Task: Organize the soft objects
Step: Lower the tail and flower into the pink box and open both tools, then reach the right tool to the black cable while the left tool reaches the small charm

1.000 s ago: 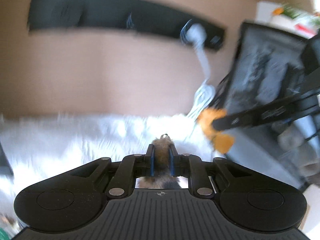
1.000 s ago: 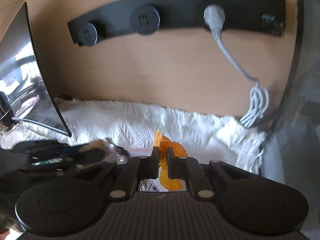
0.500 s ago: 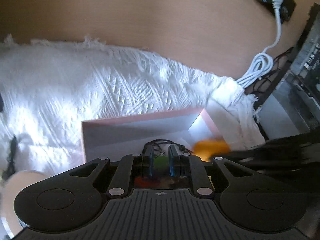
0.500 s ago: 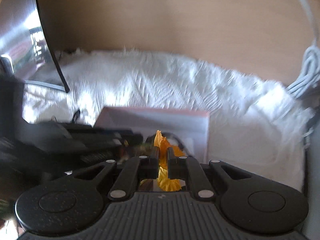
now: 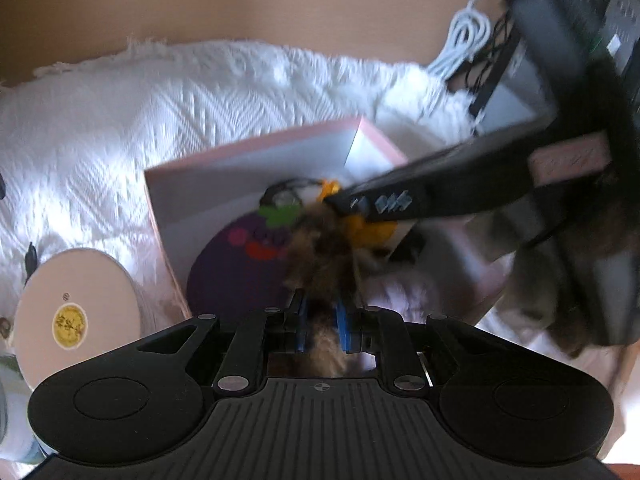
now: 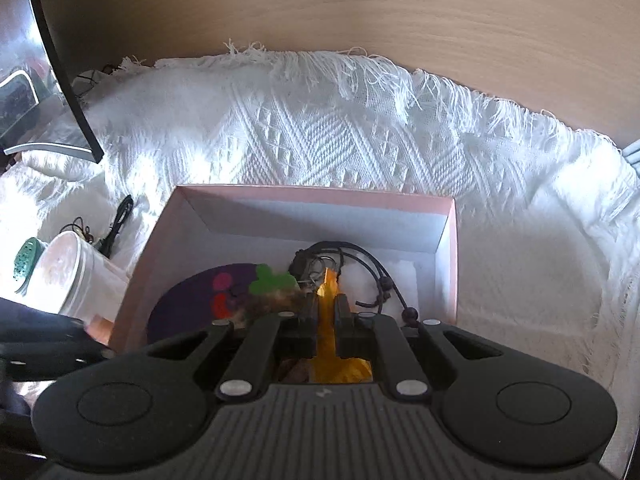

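A pink box (image 5: 256,148) (image 6: 450,248) stands open on the white cloth. A purple round plush (image 5: 236,272) (image 6: 188,304) with a green leaf and a black beaded cord (image 6: 372,268) lie in it. My left gripper (image 5: 322,312) is shut on a brown furry toy (image 5: 320,256) and holds it over the box. My right gripper (image 6: 325,304) is shut on an orange soft toy (image 6: 328,336) above the box; it also shows in the left wrist view (image 5: 368,228), where the right gripper (image 5: 352,204) comes in from the right.
A white round tub (image 5: 76,316) (image 6: 72,276) stands left of the box. A white textured cloth (image 6: 320,128) covers the table up to a wooden wall. A monitor edge (image 6: 60,60) is at the left, a white cable (image 5: 464,36) and dark equipment at the right.
Both grippers have come down and forward from facing the wall socket strip to over the pink box, each still holding its toy. The box's contents have come into view.
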